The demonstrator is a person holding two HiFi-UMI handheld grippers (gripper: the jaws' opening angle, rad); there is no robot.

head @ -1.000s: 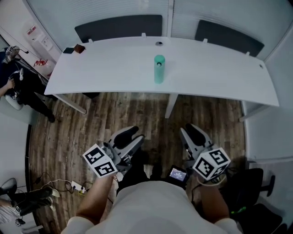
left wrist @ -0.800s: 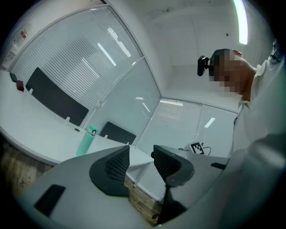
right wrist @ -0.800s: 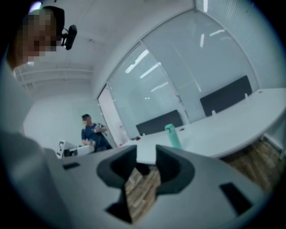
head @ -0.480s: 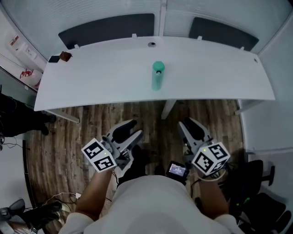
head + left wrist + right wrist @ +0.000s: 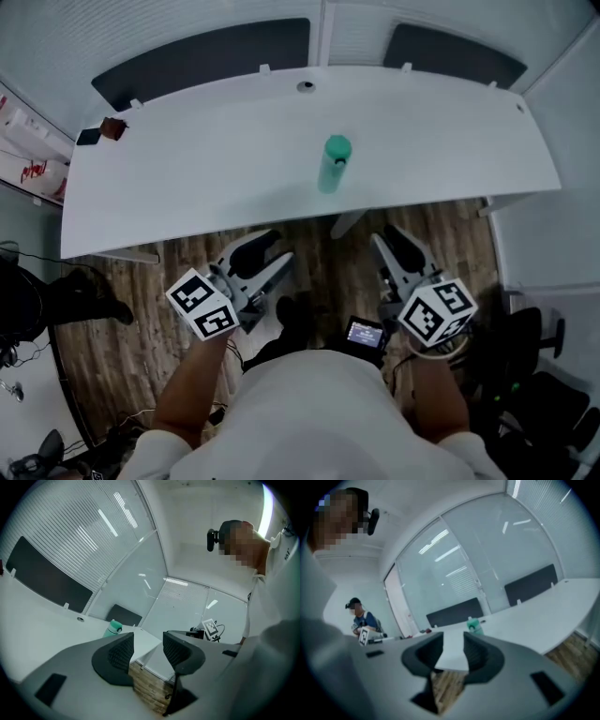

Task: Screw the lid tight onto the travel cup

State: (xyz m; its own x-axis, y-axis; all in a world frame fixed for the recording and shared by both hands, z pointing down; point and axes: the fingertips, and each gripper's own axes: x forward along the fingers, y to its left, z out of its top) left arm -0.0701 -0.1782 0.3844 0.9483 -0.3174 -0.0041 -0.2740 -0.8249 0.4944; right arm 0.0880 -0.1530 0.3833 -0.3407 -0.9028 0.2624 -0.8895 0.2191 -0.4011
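Nearing table [image 5: 187, 178] | travel cup [image 5: 333, 167] closer | left tongs [image 5: 275, 251] opening, empty

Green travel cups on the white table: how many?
1. The green travel cup stands upright near the middle of the white table; no other shows.

Bright, even overhead light; soft shadow under the table [image 5: 187, 178]. Both gripper views: strong fisheye, dark corners, strip-light glare on the glass wall [image 5: 108, 550]. The right gripper view is soft and blurred.
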